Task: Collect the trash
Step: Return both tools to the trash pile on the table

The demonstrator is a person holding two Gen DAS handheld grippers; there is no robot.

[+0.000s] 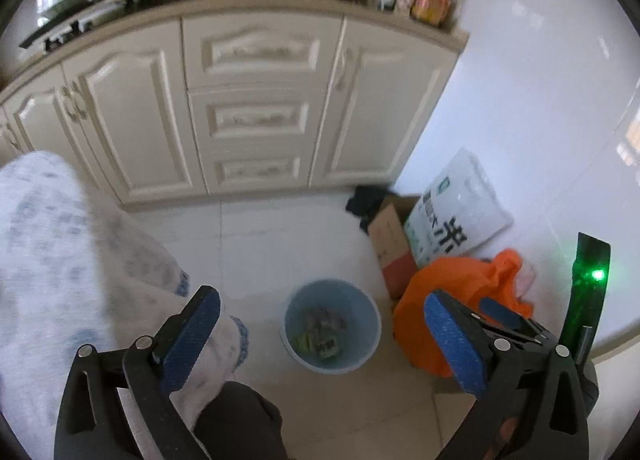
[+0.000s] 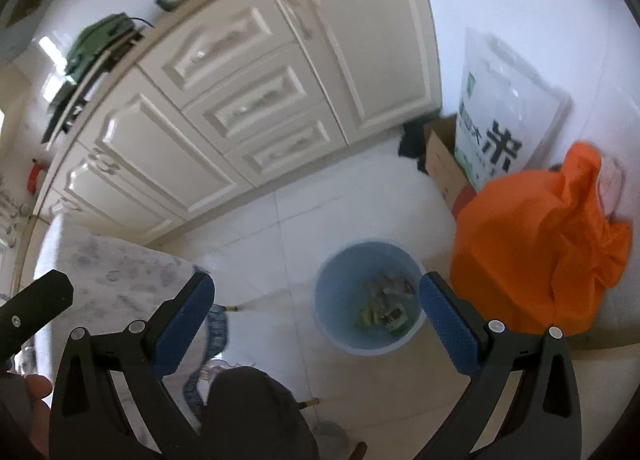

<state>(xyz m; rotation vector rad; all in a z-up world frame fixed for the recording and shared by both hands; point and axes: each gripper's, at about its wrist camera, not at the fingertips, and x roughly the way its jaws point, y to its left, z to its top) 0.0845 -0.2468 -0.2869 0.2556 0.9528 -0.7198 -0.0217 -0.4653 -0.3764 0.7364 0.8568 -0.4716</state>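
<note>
Jaws on both grippers stand wide apart with nothing between them: the left gripper [image 1: 324, 334] and the right gripper [image 2: 318, 314] both hover above the floor [image 1: 256, 236], looking down at a pale blue bin [image 1: 370, 340] that stands on the tiles in front of the cream cabinets [image 1: 256, 107]. Trash [image 2: 384, 304] already lies in the bottom of the bin, a crumpled heap with a couple of green wrappers, though blur makes it hard to say just what the pieces are. To the right of the bin, near but seemingly not touching it, sits a full orange bag [image 2: 536, 244], and behind that a cardboard box [image 1: 390, 244] and a white rice sack [image 2: 504, 115] lean at the wall. A leg in patterned white trousers [image 1: 60, 252] fills the near left, with a dark shoe [image 2: 256, 408] at the bottom edge. The step in hand is probably taking hold of the bin or its contents. To do it well, bring one gripper down over the near rim so a pad goes inside and the other outside, close firmly on the thin plastic wall, and lift level so nothing spills. Keep the right gripper clear of the orange bag, which crowds that side, and steady the far rim with the other gripper if the bin tips.
</note>
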